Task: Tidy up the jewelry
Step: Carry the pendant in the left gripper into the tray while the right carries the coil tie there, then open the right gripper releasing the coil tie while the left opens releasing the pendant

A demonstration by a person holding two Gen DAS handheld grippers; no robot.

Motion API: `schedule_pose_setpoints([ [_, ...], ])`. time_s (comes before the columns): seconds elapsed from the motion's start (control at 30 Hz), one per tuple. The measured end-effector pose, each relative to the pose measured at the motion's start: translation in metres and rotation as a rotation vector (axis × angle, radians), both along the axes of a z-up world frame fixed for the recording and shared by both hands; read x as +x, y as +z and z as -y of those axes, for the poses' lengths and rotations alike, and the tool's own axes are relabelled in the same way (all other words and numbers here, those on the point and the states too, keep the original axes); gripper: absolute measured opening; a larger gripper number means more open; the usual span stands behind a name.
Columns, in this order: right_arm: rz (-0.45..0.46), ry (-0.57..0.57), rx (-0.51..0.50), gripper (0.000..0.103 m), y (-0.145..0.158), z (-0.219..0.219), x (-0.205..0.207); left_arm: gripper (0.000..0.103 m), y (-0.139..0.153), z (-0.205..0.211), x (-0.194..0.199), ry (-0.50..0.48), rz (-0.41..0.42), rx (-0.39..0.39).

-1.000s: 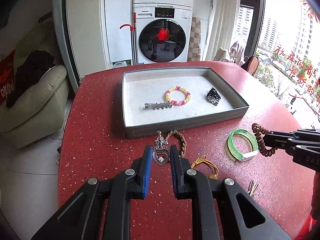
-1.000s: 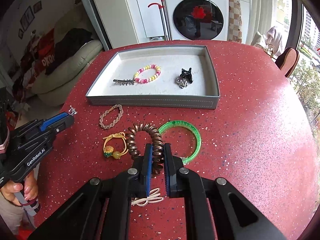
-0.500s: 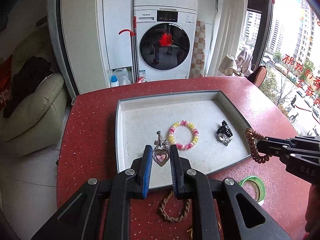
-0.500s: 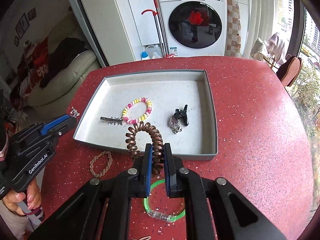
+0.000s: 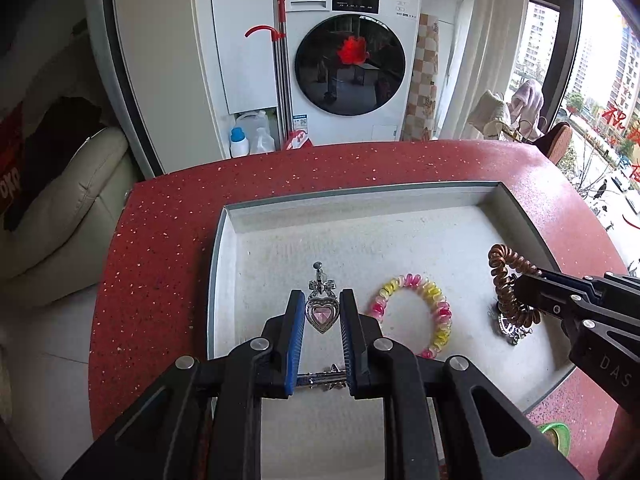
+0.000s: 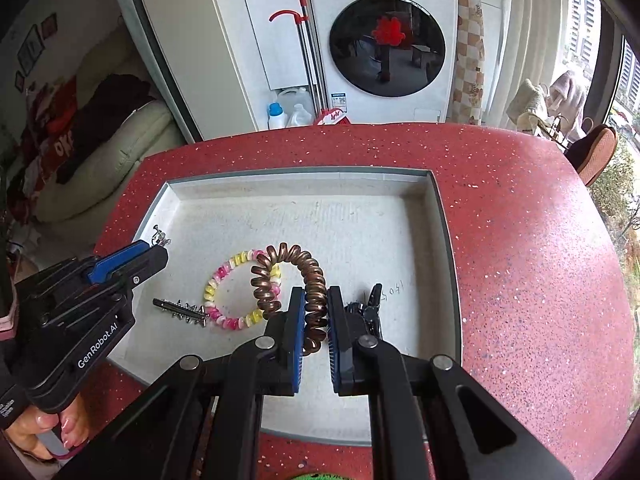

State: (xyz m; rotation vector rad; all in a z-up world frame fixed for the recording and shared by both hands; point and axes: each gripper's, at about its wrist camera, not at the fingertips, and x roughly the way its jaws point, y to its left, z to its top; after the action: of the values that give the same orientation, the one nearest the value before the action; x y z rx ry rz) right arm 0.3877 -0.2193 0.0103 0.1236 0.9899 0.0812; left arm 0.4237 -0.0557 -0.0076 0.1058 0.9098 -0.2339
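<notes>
Both over grey tray [image 5: 224, 280]: left claw [image 5: 322, 314] grips heart pendant [image 5: 322, 316]; right claw [image 6: 316, 316] pinches brown coil hair tie [image 6: 308, 280].

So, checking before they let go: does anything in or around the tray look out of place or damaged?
Nothing looks damaged. Inside the tray, the beaded bracelet, hair clip and black clip lie flat. One stray: a green bangle lies outside on the red table. Both grippers hold pieces above the tray.

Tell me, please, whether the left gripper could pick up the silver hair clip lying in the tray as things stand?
Probably not yet. The left gripper is already shut on a heart pendant, so its jaws are occupied. The hair clip lies uncovered on the tray floor, so the way opens once the pendant is released.
</notes>
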Motion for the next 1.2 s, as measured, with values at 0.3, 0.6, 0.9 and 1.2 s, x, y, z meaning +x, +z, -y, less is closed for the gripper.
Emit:
schedule_pose_setpoints([
  [0.3,-0.027,0.0,-0.015,0.011,-0.021,-0.006,0.023,0.036,-0.025,0.008,0.011,0.011,-0.017,0.073],
  [0.6,-0.068,0.013,-0.053,0.012,-0.037,-0.012,0.024,0.036,-0.034,0.01,0.011,0.014,-0.035,0.087],
  [0.9,-0.026,0.0,-0.011,0.05,-0.019,-0.006,0.017,0.036,-0.034,0.008,0.008,0.024,-0.039,0.091],
  [1.2,0.062,-0.052,0.05,0.052,0.008,0.011,-0.021,0.036,-0.021,0.009,0.004,0.028,-0.009,0.071],
])
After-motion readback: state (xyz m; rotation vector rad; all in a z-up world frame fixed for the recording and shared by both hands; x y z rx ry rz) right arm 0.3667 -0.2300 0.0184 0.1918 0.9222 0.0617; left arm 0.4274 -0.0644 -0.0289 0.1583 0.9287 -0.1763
